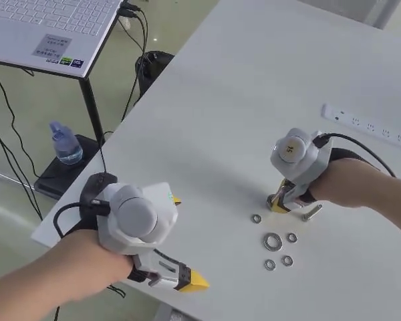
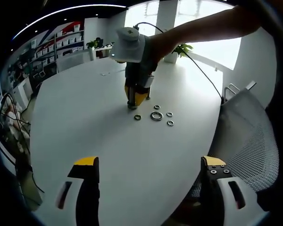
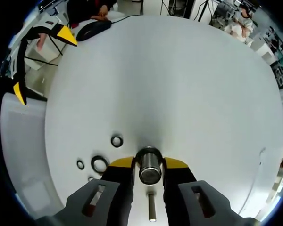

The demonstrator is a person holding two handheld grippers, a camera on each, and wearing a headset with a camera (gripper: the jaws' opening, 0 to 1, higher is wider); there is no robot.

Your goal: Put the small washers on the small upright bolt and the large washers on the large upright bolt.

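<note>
1. White tabletop (image 1: 254,100) runs across my head view, with a power strip (image 1: 367,125) at its far side and a laptop (image 1: 47,27) on a stand off the left edge.
2. My right gripper (image 1: 279,202) points down at the table. Its jaws are closed to a narrow gap on the large bolt (image 3: 150,168), which I see end-on, so it looks upright.
3. The small bolt (image 1: 312,212) lies on its side just beside that gripper, not standing.
4. Loose washers lie flat near the bolts: one large washer (image 1: 273,241) with small washers (image 1: 256,218) around it. None is on a bolt.
5. My left gripper (image 1: 185,240) hovers by the near table edge, well apart from the work, jaws wide apart and holding nothing.
6. I judge this to be setup: standing the large bolt on the table. The next move calls for letting go without tipping it, then righting the small bolt. Only after that come the washers, which lie flat and will likely be awkward to pinch.
</note>
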